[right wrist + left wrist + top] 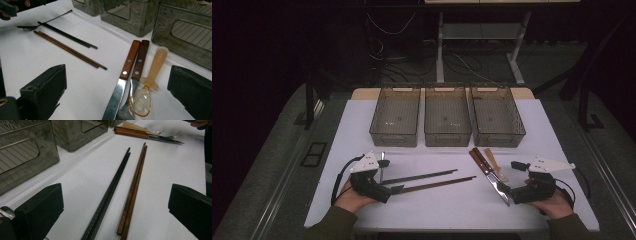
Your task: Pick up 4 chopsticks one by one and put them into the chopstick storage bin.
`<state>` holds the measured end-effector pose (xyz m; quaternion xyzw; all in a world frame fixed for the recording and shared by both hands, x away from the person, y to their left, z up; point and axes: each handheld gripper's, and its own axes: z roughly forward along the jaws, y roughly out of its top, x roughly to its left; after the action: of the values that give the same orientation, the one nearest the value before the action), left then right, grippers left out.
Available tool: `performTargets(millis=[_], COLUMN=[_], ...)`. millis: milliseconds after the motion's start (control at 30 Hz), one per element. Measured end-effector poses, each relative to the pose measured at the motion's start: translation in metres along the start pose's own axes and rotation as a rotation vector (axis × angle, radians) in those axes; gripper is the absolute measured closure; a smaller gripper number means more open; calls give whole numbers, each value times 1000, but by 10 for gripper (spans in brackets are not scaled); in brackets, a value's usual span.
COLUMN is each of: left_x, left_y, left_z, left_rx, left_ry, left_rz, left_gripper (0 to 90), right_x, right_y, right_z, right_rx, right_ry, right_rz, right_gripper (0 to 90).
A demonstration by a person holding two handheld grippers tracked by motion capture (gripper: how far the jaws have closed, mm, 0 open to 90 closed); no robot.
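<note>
Two pairs of chopsticks lie side by side in the middle of the white table (437, 210): a black pair (419, 177) (110, 192) and a brown pair (439, 184) (135, 187). My left gripper (389, 176) (116, 187) stands open, its jaws on either side of their near ends without touching them. At the right lie a wooden-handled knife (484, 167) (126, 67), a wooden-handled fork (138, 65) and an amber plastic spoon (493, 161) (152, 72). My right gripper (512, 178) (118, 68) is open around the ends of these three.
Three smoky see-through bins (396, 117) (447, 120) (497, 117) stand in a row at the back of the table. A metal spoon (382, 167) (45, 22) lies beside the left gripper. Table legs and cables are on the dark floor behind.
</note>
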<state>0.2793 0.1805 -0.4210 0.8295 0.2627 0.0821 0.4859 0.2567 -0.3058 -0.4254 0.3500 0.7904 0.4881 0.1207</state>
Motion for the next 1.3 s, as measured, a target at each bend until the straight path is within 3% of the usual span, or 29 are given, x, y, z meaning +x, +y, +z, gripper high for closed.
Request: performTargets(millis=[200,833,1067,1300], left_x=[1,6,6,6], left_y=[1,14,19,22], left_z=[-2,4,10,18], left_rx=[-7,8,11,22], left_ry=[2,-24,-41,-80], left_rz=[-9,27,34,33], left_gripper=[0,0,44,163], right_x=[0,1,1,2], right_y=[0,2,2,2], right_z=[0,4,5,6], right_rx=[2,10,13,17], right_ry=[2,25,31,34], right_rz=[2,-6,-4,-4], right_gripper=[24,24,24,24])
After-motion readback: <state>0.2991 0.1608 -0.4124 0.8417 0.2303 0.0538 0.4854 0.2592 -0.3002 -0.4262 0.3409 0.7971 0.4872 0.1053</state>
